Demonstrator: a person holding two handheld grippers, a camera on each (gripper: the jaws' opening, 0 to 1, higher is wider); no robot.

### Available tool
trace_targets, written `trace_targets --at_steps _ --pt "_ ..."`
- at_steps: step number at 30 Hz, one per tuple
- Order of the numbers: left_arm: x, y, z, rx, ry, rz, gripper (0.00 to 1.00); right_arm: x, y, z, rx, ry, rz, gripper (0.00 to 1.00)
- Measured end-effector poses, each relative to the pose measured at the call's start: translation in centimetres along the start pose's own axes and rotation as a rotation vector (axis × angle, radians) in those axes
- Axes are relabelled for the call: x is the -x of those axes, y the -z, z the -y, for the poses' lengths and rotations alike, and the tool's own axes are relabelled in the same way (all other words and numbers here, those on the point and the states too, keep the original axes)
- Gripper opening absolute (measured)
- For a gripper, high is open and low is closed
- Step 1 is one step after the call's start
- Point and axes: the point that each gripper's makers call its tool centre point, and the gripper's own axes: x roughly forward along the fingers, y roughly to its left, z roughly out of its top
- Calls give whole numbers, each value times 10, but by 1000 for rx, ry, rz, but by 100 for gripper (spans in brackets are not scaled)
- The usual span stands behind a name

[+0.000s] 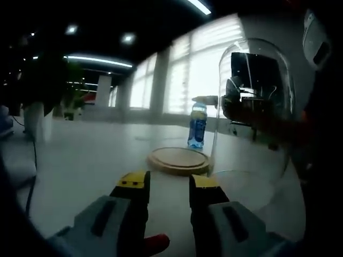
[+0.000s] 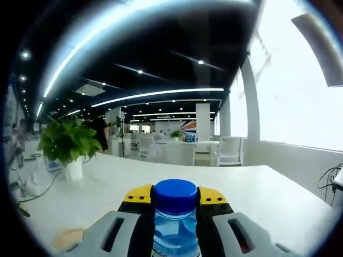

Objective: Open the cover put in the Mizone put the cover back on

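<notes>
Gripping one Mizone bottle (image 2: pixel 175 222), the right gripper (image 2: pixel 175 199) has its jaws clenched on the neck just under the blue cap; the bottle stands upright between the yellow-tipped jaws, above the white counter (image 2: pixel 257 198). One potted plant (image 2: pixel 68 144) sits on that counter to the left in the right gripper view.

Left gripper (image 1: pixel 169 184): jaws released, a gap between the two yellow tips, nothing held. It hovers low over the counter (image 1: pixel 86 160), pointing at one round wooden base (image 1: pixel 179 159) lying flat there. One clear glass dome cover (image 1: pixel 256 107) is off the base, just to its right, rim near the counter; whether it rests on the counter or is held up, cannot tell. A dark shape shows through the glass. One blue bottle (image 1: pixel 198 126) stands upright past the base in the left gripper view, apart from it. Another plant in a white pot (image 1: pixel 37 101) is at far left.

Count: one cover, one base, two grippers.
</notes>
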Motion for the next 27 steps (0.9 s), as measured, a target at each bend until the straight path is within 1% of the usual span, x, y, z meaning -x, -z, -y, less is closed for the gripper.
trace_targets --at_steps 6,8,12,14,15,19,27 --pt "0 1 -1 -14 -10 -2 23 0 0 5 -19 28 -6 21" --pt "0 1 -1 -15 -12 -4 23 1 -1 8 -42 41 -13 21" --pt "0 1 -2 -6 -11 -4 23 5 -1 6 -40 32 -19 21" --pt "0 1 -3 1 -10 -2 23 6 -1 3 -31 22 -23 21" --pt "0 1 -3 2 -10 -3 23 7 -1 1 -13 15 -26 21" --pt "0 1 -3 -2 -8 -5 23 12 -1 -2 -12 14 -35 21" --pt "0 1 -4 3 -12 -4 23 21 -5 -19 13 -33 -39 21"
